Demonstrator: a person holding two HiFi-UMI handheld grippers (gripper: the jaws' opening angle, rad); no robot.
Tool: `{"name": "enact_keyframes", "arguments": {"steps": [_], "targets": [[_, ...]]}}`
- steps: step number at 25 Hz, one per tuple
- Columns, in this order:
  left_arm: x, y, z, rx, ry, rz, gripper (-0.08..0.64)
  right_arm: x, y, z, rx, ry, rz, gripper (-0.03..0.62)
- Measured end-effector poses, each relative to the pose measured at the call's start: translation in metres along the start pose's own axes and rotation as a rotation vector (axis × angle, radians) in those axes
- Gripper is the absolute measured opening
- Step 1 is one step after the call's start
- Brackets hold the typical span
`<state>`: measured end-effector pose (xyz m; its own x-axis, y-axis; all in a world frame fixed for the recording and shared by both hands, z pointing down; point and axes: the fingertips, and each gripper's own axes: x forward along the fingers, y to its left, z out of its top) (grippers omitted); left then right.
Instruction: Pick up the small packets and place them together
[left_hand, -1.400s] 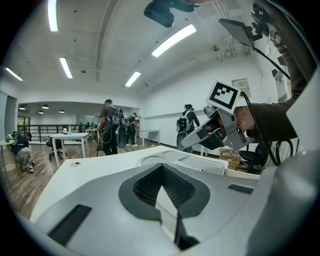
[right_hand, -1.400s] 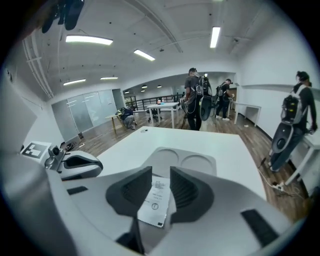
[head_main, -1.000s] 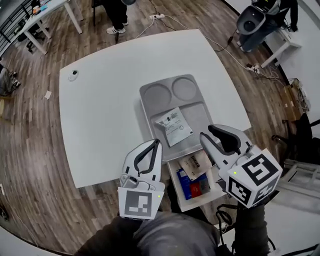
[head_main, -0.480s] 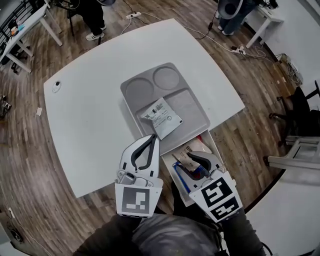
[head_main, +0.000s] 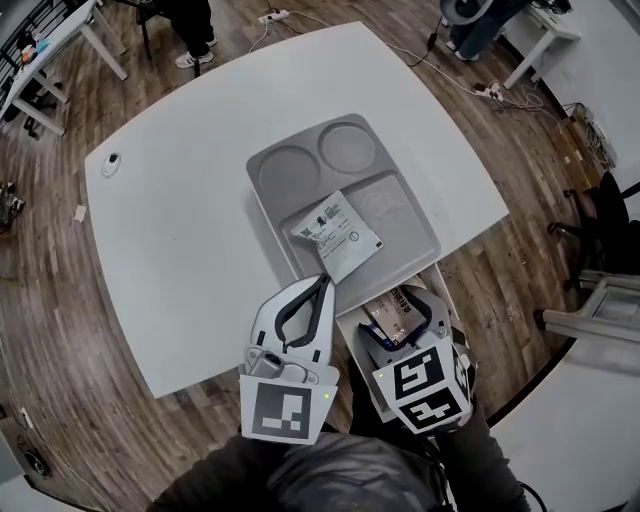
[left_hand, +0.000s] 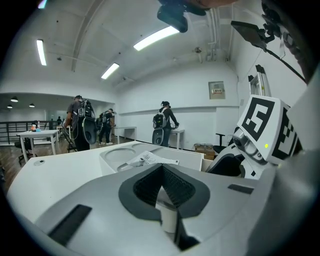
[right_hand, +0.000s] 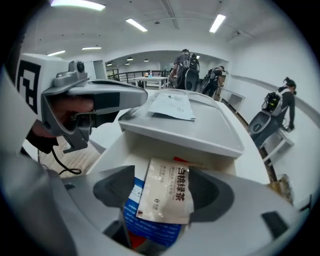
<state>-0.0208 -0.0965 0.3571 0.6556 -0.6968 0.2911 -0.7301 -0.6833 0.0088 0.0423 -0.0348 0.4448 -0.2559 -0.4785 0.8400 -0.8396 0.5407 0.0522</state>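
A beige small packet (head_main: 392, 312) (right_hand: 167, 194) lies on a blue packet (right_hand: 150, 231) in a white box (head_main: 349, 338) (right_hand: 150, 146) at the table's near edge. My right gripper (head_main: 400, 316) (right_hand: 165, 192) reaches down into the box. Its jaws have just been opening and stand wide on either side of the beige packet, not pressing it. A white printed packet (head_main: 337, 236) (right_hand: 172, 106) rests on the grey tray (head_main: 398, 208). My left gripper (head_main: 321, 284) (left_hand: 162, 169) hovers by the tray's near edge, shut and empty.
The grey tray has two round wells (head_main: 345, 147) at its far end. A small round object (head_main: 111, 160) sits near the table's far left edge. People, desks and floor cables lie beyond the table; a chair (head_main: 608, 232) stands to the right.
My right gripper has come down from above the box's right side into the box, and its jaws have spread around the beige packet. The left gripper has hardly moved.
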Motion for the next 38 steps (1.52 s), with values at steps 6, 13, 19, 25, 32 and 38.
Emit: {"name": "enact_keyframes", "arguments": {"steps": [6, 13, 19, 25, 32, 38], "targets": [[0.005, -0.001, -0.006, -0.003, 0.011, -0.007, 0.0, 0.004, -0.009, -0.004, -0.067, 0.038, -0.06, 0.299], [0.004, 0.002, -0.006, -0.017, 0.023, 0.007, 0.0, -0.012, -0.016, -0.001, -0.084, -0.004, -0.103, 0.079], [-0.002, 0.001, -0.001, -0.016, 0.015, 0.0, 0.0, -0.041, -0.004, 0.006, -0.096, -0.033, -0.079, 0.06], [-0.016, -0.002, 0.017, -0.005, -0.009, -0.015, 0.0, -0.085, 0.013, 0.035, -0.053, -0.125, -0.024, 0.06], [-0.023, -0.003, 0.062, 0.007, -0.097, -0.014, 0.0, -0.116, -0.005, 0.092, -0.104, -0.228, -0.06, 0.06], [-0.029, -0.007, 0.079, 0.063, -0.136, 0.005, 0.0, -0.093, -0.033, 0.134, -0.152, -0.263, -0.054, 0.06]]}}
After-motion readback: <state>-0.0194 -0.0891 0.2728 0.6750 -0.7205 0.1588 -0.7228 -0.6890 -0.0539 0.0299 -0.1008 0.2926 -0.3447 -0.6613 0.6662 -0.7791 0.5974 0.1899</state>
